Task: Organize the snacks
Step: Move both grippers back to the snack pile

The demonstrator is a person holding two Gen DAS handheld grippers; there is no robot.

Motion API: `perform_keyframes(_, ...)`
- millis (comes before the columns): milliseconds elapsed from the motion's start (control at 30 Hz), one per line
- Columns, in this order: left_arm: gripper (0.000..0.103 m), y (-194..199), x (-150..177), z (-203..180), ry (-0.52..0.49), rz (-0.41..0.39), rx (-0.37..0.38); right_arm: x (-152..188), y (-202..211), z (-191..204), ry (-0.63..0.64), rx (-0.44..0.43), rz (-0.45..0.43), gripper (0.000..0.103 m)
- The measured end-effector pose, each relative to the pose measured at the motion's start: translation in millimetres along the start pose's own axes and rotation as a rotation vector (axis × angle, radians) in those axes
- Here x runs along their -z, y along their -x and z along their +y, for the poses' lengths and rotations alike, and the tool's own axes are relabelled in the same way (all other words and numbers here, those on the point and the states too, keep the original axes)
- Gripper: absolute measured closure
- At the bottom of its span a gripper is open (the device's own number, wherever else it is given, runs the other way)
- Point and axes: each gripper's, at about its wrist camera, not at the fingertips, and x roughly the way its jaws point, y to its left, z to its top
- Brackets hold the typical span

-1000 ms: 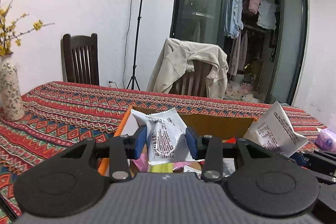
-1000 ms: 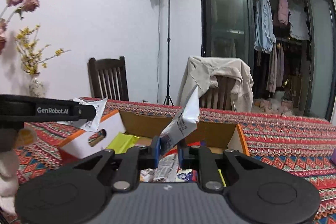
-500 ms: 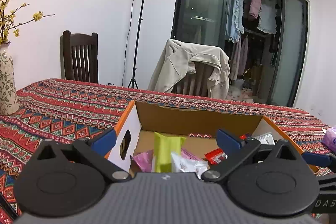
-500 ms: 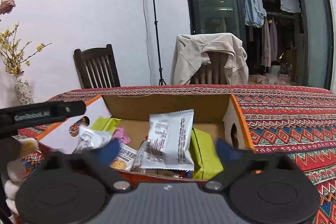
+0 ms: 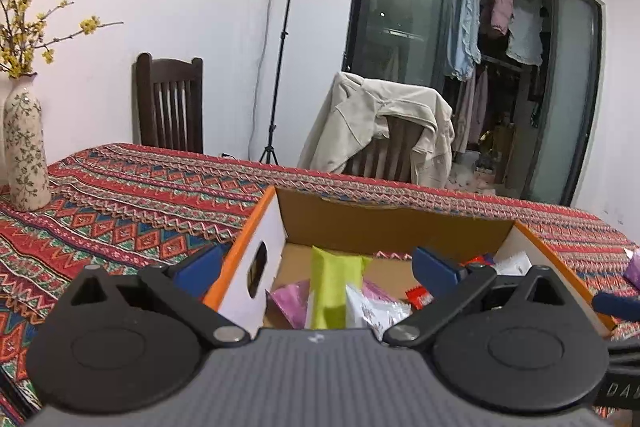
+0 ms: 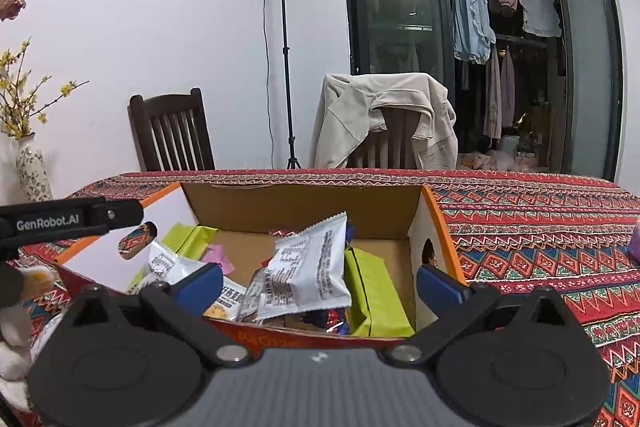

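An open cardboard box with orange rims stands on the patterned tablecloth and holds several snack packets. A white printed packet leans on the pile beside a lime green pack. Another lime green pack, pink packets and a white packet show in the left wrist view. My left gripper is open over the box's left wall, nothing between its blue pads. My right gripper is open at the box's near wall, empty. The left gripper's arm crosses the right wrist view at the left.
A flowered vase with yellow branches stands at the table's left. Two chairs, one draped with a beige jacket, stand behind the table. A lamp stand is by the wall. A purple packet lies at the far right.
Both grippers held white packets above the box a second ago; both have opened wide and the packets now lie in the box.
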Motion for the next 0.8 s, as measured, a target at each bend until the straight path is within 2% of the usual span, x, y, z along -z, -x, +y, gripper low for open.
perform_keyframes(133,0.0,8,-11,5,0.04,0.007,-0.005,0,2,0,0.004,-0.001,-0.008,0.0)
perform_keyframes(267,0.0,19,-15,5,0.007,0.026,-0.046,0,5,0,0.007,0.007,-0.024,0.0)
perform_keyframes(400,0.0,34,-12,14,0.021,0.049,-0.049,-1,7,1,0.007,-0.003,-0.031,0.0)
perform_keyframes(633,0.0,61,-2,26,0.027,0.091,-0.015,-11,34,7,0.034,-0.037,-0.099,0.0)
perform_keyframes(800,0.0,81,12,28,0.012,0.104,0.018,-4,63,16,0.079,-0.06,-0.086,0.0)
